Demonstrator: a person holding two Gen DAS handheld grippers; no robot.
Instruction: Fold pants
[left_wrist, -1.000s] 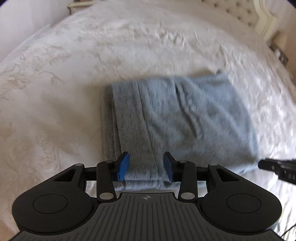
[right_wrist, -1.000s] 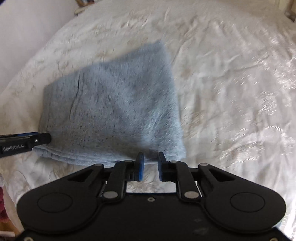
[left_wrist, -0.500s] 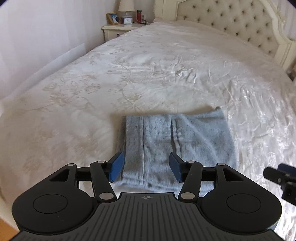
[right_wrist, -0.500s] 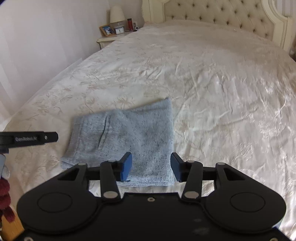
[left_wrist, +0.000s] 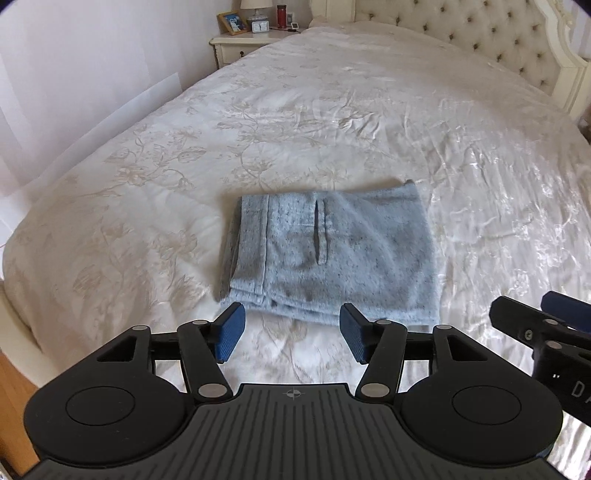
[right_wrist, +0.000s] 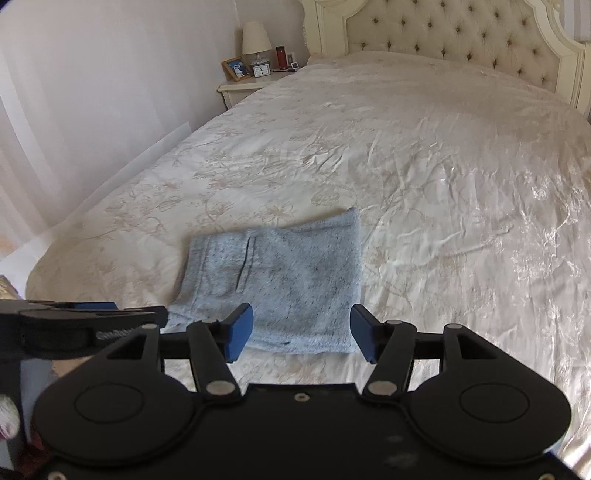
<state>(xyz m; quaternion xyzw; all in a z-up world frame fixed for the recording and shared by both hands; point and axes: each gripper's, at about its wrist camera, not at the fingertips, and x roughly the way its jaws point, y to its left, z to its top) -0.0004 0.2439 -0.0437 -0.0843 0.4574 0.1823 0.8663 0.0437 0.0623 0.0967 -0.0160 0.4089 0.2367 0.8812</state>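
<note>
Light blue knit pants lie folded into a flat rectangle on the cream bedspread, seen also in the right wrist view as the pants. My left gripper hovers above and in front of the near edge of the pants. Its jaws are opening and nothing is between them. My right gripper hangs over the near right part of the fold, apart from the cloth. Its jaws are opening too, with nothing held. Each gripper shows at the edge of the other's view.
A tufted cream headboard stands at the far end of the bed. A bedside table at the far left carries a lamp, a picture frame, a clock and a red bottle. A pale wall runs along the left. Wooden floor shows at the lower left.
Both grippers have lifted up and back from the near edge of the pants, and their jaws have widened. The pants now look smaller and lie flat, untouched.
</note>
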